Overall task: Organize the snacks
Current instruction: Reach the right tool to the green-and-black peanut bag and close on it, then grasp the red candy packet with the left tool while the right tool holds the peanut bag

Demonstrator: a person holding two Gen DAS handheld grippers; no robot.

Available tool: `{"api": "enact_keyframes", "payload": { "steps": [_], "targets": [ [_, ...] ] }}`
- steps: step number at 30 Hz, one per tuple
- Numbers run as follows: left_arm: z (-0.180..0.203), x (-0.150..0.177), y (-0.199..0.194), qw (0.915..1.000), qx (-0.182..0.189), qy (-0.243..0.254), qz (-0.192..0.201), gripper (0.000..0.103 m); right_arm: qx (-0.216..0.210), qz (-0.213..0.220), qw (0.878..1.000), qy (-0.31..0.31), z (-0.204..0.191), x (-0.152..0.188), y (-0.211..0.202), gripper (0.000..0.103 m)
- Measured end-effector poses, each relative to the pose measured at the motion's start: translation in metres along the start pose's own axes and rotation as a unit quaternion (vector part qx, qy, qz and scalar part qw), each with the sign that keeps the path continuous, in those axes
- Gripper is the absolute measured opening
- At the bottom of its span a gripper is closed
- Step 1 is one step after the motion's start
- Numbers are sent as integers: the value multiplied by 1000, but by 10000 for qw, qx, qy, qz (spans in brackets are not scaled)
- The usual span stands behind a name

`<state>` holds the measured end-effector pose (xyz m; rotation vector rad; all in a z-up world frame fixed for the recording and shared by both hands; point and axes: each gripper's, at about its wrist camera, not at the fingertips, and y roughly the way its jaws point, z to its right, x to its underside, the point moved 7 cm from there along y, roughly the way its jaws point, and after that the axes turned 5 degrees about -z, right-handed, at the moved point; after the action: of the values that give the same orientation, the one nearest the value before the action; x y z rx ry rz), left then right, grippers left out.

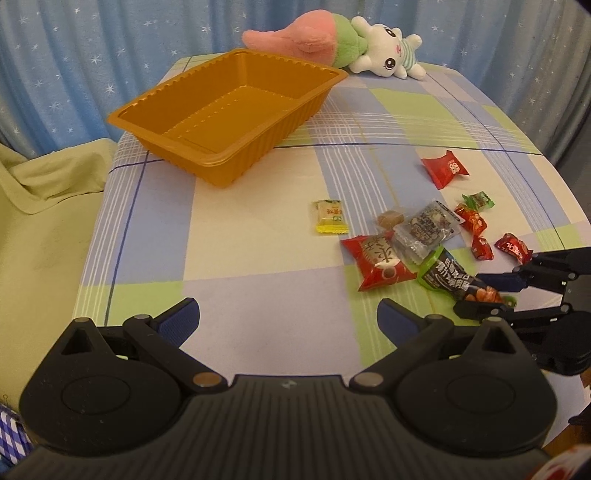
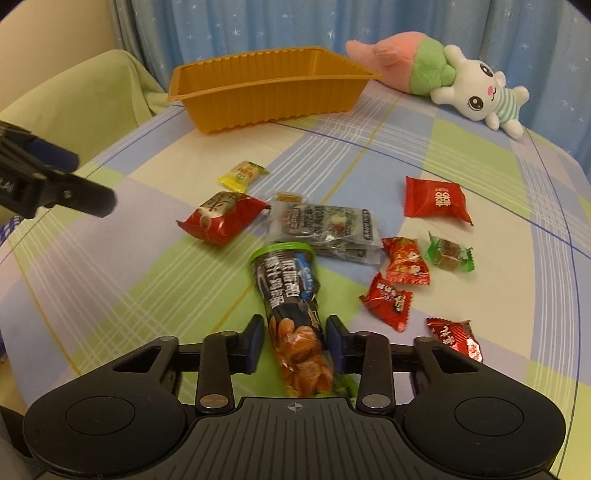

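An empty orange tray (image 1: 236, 110) (image 2: 266, 92) stands at the far left of the table. Several wrapped snacks lie scattered to its right: a yellow candy (image 1: 330, 217) (image 2: 242, 172), a red packet (image 1: 380, 262) (image 2: 223, 218), a clear dark packet (image 1: 428, 229) (image 2: 328, 225), a red square packet (image 1: 445, 168) (image 2: 436, 199) and small red candies (image 2: 404, 260). My right gripper (image 2: 295, 341) (image 1: 491, 293) is shut on the black and green snack bag (image 2: 288, 295) (image 1: 450, 280), which lies on the cloth. My left gripper (image 1: 288, 317) is open and empty above bare cloth, near the table's front.
A pink and green plush (image 1: 306, 35) and a white bunny plush (image 1: 388, 51) lie at the back edge. A blue star curtain hangs behind. A green cloth-covered seat (image 1: 40, 206) sits left of the table. The table wears a plaid cloth (image 1: 258, 258).
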<state>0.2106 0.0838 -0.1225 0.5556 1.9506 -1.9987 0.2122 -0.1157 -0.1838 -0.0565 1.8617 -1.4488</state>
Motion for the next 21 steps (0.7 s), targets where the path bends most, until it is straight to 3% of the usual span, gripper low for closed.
{"api": "enact_keyframes", "payload": {
  "steps": [10, 17, 21],
  "targets": [
    [25, -14, 20, 9987, 418, 290, 43, 89, -195, 156, 9967, 770, -9, 2, -16, 29],
    [47, -32, 35, 9963, 607, 559, 241, 78, -11, 400, 9897, 1376, 8, 3, -44, 29],
    [56, -40, 52, 9959, 621, 640, 113, 60, 163, 479, 9851, 1643, 20, 9, -57, 29]
  ]
}}
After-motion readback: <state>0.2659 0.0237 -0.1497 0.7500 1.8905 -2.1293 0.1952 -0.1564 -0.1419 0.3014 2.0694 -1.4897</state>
